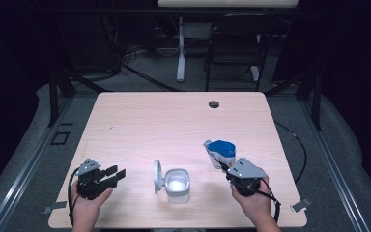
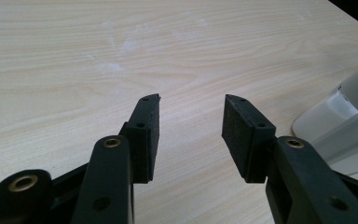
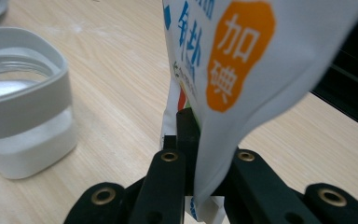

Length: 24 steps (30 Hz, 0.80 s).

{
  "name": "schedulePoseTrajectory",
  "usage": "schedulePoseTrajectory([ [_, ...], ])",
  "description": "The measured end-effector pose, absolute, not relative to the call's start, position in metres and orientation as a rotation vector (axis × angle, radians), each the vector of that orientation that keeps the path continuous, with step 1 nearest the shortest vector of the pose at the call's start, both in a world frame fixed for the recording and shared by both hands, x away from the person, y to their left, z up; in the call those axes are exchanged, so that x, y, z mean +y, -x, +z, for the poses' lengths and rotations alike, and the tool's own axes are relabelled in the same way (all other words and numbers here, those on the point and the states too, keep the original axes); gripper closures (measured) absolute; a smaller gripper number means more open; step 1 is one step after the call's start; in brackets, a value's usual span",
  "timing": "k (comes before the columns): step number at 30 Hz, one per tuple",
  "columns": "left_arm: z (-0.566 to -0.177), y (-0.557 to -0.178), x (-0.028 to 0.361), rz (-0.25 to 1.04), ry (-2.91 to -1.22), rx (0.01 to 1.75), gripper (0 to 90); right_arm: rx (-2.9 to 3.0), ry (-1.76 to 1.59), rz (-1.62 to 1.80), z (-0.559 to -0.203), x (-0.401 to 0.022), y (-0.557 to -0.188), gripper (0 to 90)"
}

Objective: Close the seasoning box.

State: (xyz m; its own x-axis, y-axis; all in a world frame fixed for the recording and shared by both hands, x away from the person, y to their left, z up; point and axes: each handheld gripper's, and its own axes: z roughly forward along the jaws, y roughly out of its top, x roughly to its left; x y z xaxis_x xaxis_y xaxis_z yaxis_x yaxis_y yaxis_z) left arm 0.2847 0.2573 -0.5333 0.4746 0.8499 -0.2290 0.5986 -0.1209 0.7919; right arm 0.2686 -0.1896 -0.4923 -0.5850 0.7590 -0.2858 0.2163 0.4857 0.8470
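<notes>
The right gripper point(image 1: 223, 166) pinched a white-and-blue bag point(image 1: 221, 152) upright at four o'clock on the table point(image 1: 140, 121), seemingly to pour into the open jar point(image 1: 178, 185) at six; the left gripper point(image 1: 117, 173) waited wide and empty at eight o'clock.

A dark room holds a pale wooden table point(image 1: 174, 121) on grey floor point(image 1: 140, 77), a black folding chair point(image 1: 234, 46) behind it.

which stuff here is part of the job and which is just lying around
In use: bag clamped in the right gripper; open jar with its lid flipped aside; left gripper, open, beside the jar.
Just around: chair and white stand behind the table.
</notes>
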Motion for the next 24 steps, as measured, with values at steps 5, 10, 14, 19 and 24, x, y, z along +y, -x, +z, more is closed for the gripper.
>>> schedulePoseTrajectory([
  [5,-0.534,-0.285,0.257,0.351,-1.825,1.221,56.9,2.050,-0.840,1.032,-0.496,-0.199,-0.270,87.5],
  [10,-0.534,-0.285,0.257,0.349,-1.825,1.223,56.9,2.032,-0.871,1.027,-0.499,-0.206,-0.271,87.5],
  [14,-0.534,-0.285,0.257,0.349,-1.823,1.223,56.9,2.028,-0.890,1.027,-0.502,-0.209,-0.271,87.5],
  [19,-0.535,-0.285,0.256,0.350,-1.827,1.222,56.9,2.023,-0.908,1.034,-0.505,-0.213,-0.272,87.5],
  [24,-0.535,-0.285,0.256,0.352,-1.827,1.222,56.9,2.015,-0.914,1.027,-0.507,-0.213,-0.272,87.5],
])
